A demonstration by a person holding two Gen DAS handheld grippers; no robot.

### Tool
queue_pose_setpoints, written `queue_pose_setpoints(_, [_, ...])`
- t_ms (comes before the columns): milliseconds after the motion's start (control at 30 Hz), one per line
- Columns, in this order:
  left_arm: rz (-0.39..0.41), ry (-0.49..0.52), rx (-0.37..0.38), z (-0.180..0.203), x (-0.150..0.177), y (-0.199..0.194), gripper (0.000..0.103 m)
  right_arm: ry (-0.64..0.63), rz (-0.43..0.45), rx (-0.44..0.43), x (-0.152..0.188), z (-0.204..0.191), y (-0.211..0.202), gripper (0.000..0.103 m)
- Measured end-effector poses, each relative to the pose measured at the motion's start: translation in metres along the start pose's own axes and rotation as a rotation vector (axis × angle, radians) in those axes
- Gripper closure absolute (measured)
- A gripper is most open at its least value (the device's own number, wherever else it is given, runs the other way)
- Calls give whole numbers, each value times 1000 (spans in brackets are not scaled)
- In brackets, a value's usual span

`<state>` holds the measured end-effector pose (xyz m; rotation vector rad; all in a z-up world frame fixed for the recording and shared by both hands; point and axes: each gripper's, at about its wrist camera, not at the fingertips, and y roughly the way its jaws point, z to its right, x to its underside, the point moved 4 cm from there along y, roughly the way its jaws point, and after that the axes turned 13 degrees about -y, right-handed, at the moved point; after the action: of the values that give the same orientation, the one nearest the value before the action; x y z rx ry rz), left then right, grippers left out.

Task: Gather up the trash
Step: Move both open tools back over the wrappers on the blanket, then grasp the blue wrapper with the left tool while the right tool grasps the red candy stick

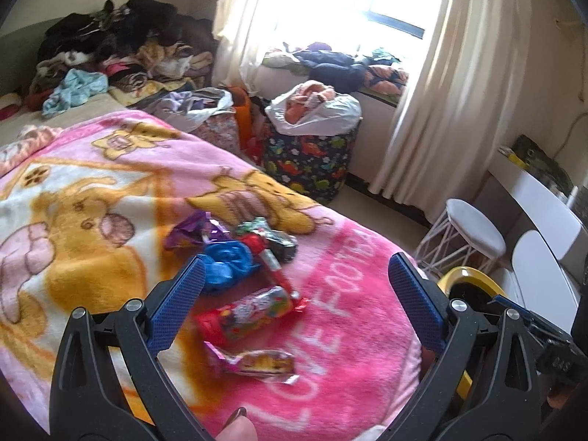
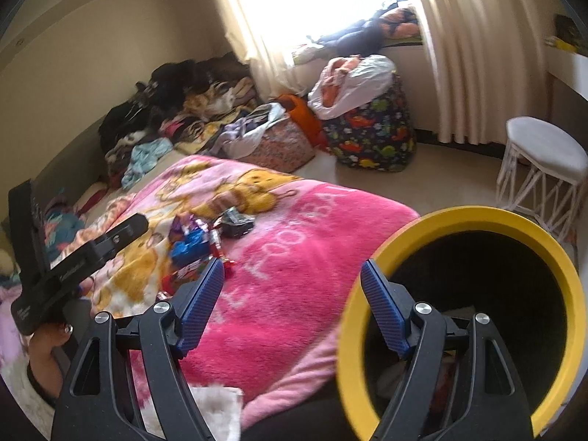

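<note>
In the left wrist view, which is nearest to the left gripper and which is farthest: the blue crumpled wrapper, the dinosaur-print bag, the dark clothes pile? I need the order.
Order from the left gripper, nearest first:
1. Blue crumpled wrapper, on the pink blanket, just beyond the left pad.
2. Dinosaur-print bag, on the floor past the bed's edge, under the window.
3. Dark clothes pile, at the bed's far end against the wall.
</note>
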<state>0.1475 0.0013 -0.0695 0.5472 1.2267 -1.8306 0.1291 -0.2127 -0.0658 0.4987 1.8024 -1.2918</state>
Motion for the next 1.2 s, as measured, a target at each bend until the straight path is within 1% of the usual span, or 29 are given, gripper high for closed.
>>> queue_pose_setpoints(167, [4, -29, -39, -25, -8, 2, 11, -43, -28, -43, -8, -19, 22, 29])
queue_pose_setpoints(267, [0, -52, -59, -41, -12, 4, 13, -74, -51, -65, -13, -31, 37, 34])
queue_pose_setpoints(367, [-17, -70, -79, -56, -15, 8, 23, -86, -81, -99, -17, -40, 57, 40])
queue_pose_setpoints(500, [-58, -103, -85, -72, -16, 18, 40, -99, -115, -133, -21, -50, 79, 48])
queue_pose_setpoints(533, [-71, -110, -87, -75, -16, 21, 42, -108, -123, -139, -22, -53, 84, 50])
queue_pose_setpoints(600, [-95, -129, -81, -81, -16, 28, 47, -123, -143, -159, -23, -59, 98, 58])
queue_pose_setpoints(633, [-113, -151, -70, -85, -16, 32, 48, -128, -154, -166, -24, -61, 104, 59])
queue_pose_setpoints(700, [-140, -174, -64, -90, -15, 40, 53, -134, -170, -191, -27, -66, 118, 63])
queue_pose_setpoints(733, [-151, -175, -67, -92, -15, 45, 53, -135, -177, -198, -28, -67, 124, 64])
queue_pose_setpoints(800, [-168, -177, -68, -94, -15, 52, 55, -128, -195, -219, -30, -69, 139, 69])
queue_pose_setpoints(967, [-208, -182, -68, -98, -12, 69, 56, -140, -228, -250, -35, -75, 165, 71])
queue_pose_setpoints(1167, [-263, -201, -58, -101, -6, 88, 56, -144, -283, -266, -31, -77, 195, 72])
queue_pose_setpoints(1200, [-273, -201, -59, -101, -4, 91, 56, -138, -290, -274, -29, -77, 198, 78])
